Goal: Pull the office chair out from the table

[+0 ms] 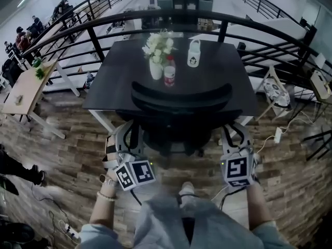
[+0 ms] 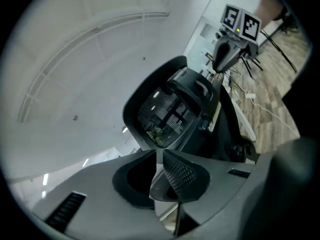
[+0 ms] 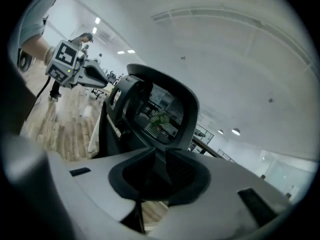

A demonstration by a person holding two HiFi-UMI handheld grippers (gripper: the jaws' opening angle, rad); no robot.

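The black office chair (image 1: 181,100) stands tucked against the near edge of the dark table (image 1: 228,77), its curved backrest towards me. My left gripper (image 1: 128,131) is low at the chair's left side and my right gripper (image 1: 234,132) low at its right side, both a little short of it. In the left gripper view the pads (image 2: 159,156) stand a narrow slit apart with nothing between them, and the mesh back of the chair (image 2: 165,114) lies ahead. In the right gripper view the jaws (image 3: 161,156) show a clear empty gap, with the chair (image 3: 160,111) beyond.
On the table stand a white vase of flowers (image 1: 157,53), a red-labelled bottle (image 1: 169,72) and a white jug (image 1: 193,53). A black railing (image 1: 155,18) curves behind. Cables and a power strip (image 1: 277,135) lie on the wooden floor at right. A pale desk (image 1: 23,90) stands at left.
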